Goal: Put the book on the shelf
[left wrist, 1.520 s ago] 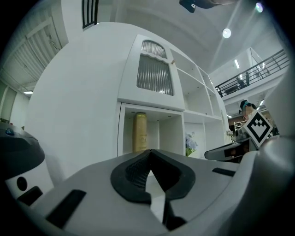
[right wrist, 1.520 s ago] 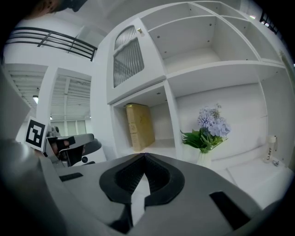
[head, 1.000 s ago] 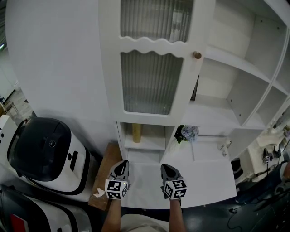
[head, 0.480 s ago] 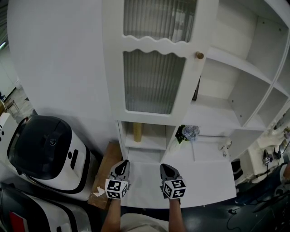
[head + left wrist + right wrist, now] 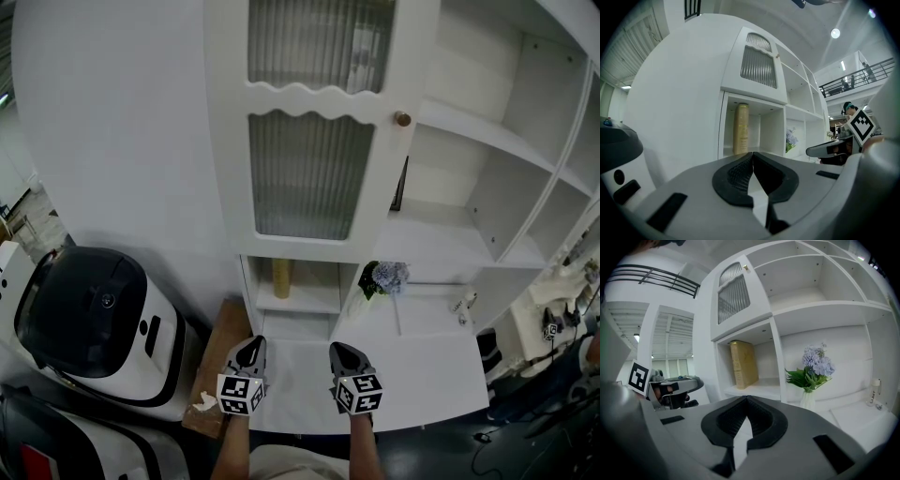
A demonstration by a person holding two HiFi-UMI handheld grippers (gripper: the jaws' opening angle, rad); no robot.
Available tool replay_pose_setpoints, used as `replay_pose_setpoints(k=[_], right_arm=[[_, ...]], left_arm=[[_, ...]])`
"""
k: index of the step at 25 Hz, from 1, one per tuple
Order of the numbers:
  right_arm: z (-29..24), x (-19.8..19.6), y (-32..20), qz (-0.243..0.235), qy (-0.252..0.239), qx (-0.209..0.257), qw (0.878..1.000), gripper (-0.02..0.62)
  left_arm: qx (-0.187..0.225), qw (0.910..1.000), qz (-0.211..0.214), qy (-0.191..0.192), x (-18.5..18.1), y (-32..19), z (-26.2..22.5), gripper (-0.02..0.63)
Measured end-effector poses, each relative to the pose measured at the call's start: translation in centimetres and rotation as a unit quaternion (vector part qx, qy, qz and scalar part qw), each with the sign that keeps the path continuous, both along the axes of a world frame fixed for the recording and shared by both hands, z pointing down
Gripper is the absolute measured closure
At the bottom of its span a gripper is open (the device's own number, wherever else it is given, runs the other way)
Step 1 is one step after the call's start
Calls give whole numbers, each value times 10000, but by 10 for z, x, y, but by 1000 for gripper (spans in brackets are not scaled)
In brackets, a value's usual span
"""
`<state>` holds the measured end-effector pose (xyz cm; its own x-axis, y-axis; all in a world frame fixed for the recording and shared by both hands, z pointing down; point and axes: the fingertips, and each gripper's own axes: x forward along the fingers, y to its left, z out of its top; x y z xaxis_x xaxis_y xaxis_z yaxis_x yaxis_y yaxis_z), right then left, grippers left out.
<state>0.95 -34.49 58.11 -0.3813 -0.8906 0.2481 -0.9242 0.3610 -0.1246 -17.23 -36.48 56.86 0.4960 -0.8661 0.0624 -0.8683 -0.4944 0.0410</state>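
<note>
Shelf unit (image 5: 450, 122): book (image 5: 281, 277) upright inside; left gripper (image 5: 250, 344), right gripper (image 5: 338, 351) closed, empty, unmoved.

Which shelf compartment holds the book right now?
The small cubby directly under the ribbed-glass door, left of the flowers; the book stands upright there.

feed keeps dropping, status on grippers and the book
Left gripper shut, empty. Right gripper shut, empty. Book upright on the low shelf under the glass door. Nothing blocking it; flowers in the next bay.
</note>
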Motion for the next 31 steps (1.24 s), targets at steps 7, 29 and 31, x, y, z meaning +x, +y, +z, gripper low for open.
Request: replay_pose_setpoints(k=[7,29,31], right_arm=[[-3,-2,3,23,66,104,9999,572],[-4,11,13,63,241,178,9995,572],[-6,14,13,77,256,205,9994,572]], left_arm=[[12,10000,55,10,2,2,1,589],[43,9999,143,33,15,6,-1,589],[43,9999,164,25,18,6,-1,589]])
